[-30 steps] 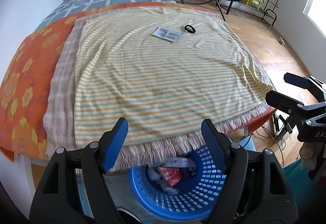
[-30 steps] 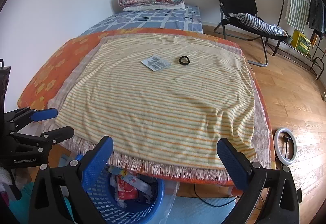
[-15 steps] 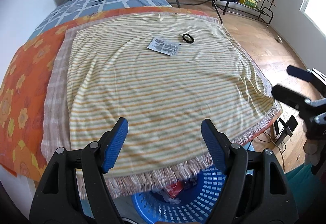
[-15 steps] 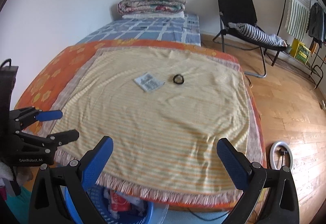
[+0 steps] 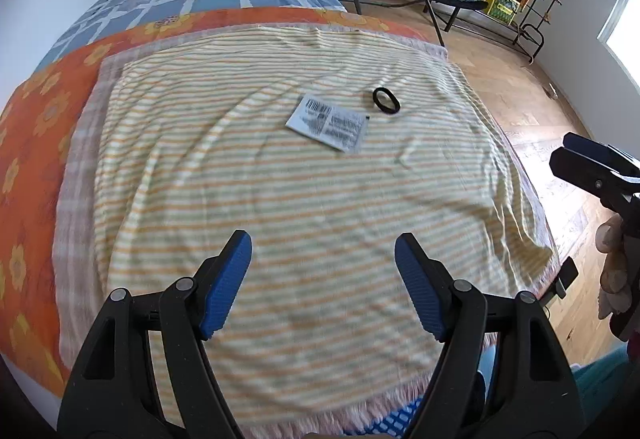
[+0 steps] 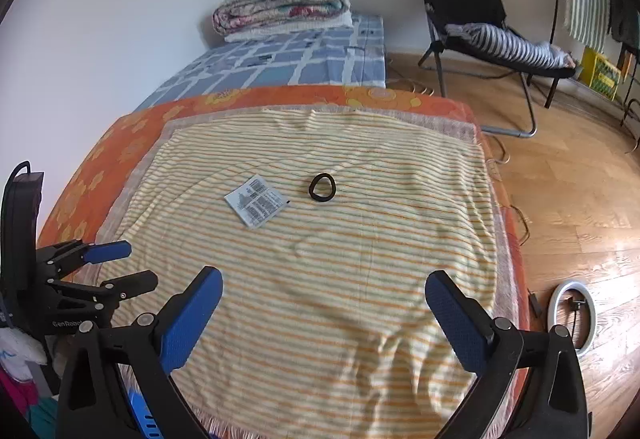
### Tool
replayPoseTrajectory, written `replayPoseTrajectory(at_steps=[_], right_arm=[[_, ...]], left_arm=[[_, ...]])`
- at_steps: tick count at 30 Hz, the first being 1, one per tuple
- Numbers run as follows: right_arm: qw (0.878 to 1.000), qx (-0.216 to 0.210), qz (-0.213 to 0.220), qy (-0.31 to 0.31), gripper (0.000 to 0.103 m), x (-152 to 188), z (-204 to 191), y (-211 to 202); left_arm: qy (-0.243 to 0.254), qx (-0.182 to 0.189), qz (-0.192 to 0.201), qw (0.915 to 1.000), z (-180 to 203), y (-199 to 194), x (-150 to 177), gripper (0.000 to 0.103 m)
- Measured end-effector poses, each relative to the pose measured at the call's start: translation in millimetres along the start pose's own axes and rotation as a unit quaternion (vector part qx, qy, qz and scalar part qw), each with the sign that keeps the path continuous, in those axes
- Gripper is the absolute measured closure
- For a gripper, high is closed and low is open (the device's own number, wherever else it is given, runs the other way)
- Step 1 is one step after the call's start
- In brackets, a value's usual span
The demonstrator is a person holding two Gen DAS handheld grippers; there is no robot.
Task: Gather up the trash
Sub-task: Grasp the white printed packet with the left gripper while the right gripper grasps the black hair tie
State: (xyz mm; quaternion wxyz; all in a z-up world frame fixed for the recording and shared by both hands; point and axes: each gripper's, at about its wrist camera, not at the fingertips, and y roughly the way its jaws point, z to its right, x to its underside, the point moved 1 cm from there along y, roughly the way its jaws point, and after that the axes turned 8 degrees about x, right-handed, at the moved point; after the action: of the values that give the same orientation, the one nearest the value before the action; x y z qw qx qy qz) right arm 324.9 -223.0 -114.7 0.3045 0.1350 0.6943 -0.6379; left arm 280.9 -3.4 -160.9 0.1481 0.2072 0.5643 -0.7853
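A: What are the grippers doing?
B: The left gripper [image 5: 323, 281] and the right gripper [image 6: 322, 319] are both hanging over the striped blanket [image 6: 340, 279] with jaws standing wide apart, gripping nothing.
A: And the trash?
B: A printed wrapper [image 5: 327, 121] is lying flat near the blanket's middle, just beside a black ring [image 5: 386, 101]. The blue basket [image 5: 394, 417] is peeking out under the fringe.

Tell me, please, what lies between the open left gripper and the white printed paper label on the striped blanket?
Only bare yellow striped blanket separates the left gripper from the paper label, in the left wrist view.
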Motion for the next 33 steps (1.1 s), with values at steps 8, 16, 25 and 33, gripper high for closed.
replayPoseTrajectory(at_steps=[8,16,25,33], right_arm=[[0.997,-0.041,-0.045,0.055,0.007,-32.1,17.9,56.9],[0.984,-0.092,-0.094,0.116,0.029,-49.8,31.5,121.0],[0.976,-0.111,-0.122,0.142,0.059,-67.6,33.9,186.9],[0.987,-0.069,-0.115,0.083,0.09,-80.0,18.4,210.5]], left_arm=[[-0.055,0.018,-0.026,0.998,-8.8,46.9,-32.5,0.026],[-0.131,0.052,-0.043,0.989,-28.4,91.9,-55.7,0.026],[-0.117,0.041,-0.041,0.9915,-28.3,120.2,-78.3,0.026],[-0.101,0.036,-0.036,0.9936,-27.9,130.3,-98.7,0.026]])
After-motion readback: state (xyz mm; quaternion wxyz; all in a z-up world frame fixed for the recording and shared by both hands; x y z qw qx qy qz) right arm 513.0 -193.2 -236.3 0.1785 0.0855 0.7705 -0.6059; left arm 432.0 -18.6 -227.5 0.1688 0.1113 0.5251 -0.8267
